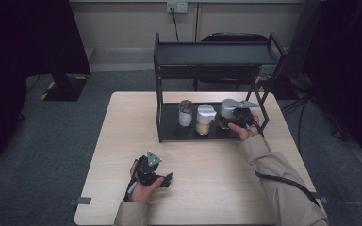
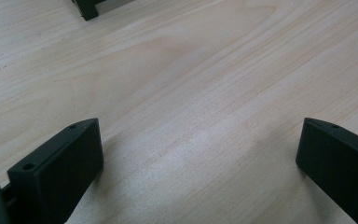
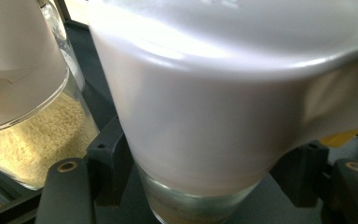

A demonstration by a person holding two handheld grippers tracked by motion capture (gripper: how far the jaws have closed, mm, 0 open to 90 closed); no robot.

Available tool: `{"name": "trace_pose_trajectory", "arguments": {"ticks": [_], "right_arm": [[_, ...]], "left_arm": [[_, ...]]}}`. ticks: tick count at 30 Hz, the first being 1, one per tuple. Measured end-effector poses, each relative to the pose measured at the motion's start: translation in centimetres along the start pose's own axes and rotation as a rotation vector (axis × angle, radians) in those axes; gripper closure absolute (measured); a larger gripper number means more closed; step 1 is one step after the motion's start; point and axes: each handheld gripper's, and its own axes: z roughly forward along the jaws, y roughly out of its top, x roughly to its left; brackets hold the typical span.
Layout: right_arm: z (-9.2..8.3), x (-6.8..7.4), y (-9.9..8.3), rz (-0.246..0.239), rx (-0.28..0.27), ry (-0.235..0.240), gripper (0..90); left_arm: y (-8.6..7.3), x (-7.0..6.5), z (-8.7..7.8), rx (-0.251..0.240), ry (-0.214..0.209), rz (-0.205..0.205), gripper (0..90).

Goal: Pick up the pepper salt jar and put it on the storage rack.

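Right gripper (image 1: 230, 117): closed on the rightmost jar (image 1: 227, 109), black jaws pressed against both sides of its glass body below the white lid. Seen close in the right gripper view, jar (image 3: 223, 116) upright, white lid above, clear glass base between the jaws. Located on the lower shelf (image 1: 169, 134) of the black rack (image 1: 158, 70), at about 2 o'clock from the table centre. Right hand (image 1: 246, 129) behind the gripper, sleeve running off toward 5 o'clock.

Middle jar (image 1: 205, 118): just beside the held jar, at its 9 o'clock; white lid, pale yellow grains inside. Same jar (image 3: 32, 135) visible in the right gripper view, near but not clearly touching the held one.

Third jar (image 1: 185, 113): farther toward 9 o'clock on the same shelf, white contents, greyish lid.

Left gripper (image 1: 162, 179): open, jaws wide apart, nothing between them. Positioned low over the wooden table (image 1: 122, 155) at about 7 o'clock, well apart from the rack. Bare wood (image 2: 191, 116) between the jaws in the left gripper view; a rack foot (image 2: 87, 8) at 11 o'clock there. Left hand (image 1: 143, 186) wrapped around the gripper body.
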Motion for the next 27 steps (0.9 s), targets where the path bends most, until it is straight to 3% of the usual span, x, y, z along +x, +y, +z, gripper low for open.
{"name": "trace_pose_trajectory", "arguments": {"ticks": [18, 23, 27], "right_arm": [[-0.03, 0.16, 0.64, 0.001, 0.045, -0.008, 28.8], [-0.07, 0.24, 0.69, 0.001, 0.047, -0.007, 23.1], [-0.26, 0.12, 0.95, 0.032, 0.057, 0.004, 14.9]], "left_arm": [[0.00, 0.00, 0.00, 0.000, 0.000, 0.000, 0.0], [0.00, 0.00, 0.00, 0.000, 0.000, 0.000, 0.0], [0.00, 0.00, 0.00, 0.000, 0.000, 0.000, 0.0]]}}
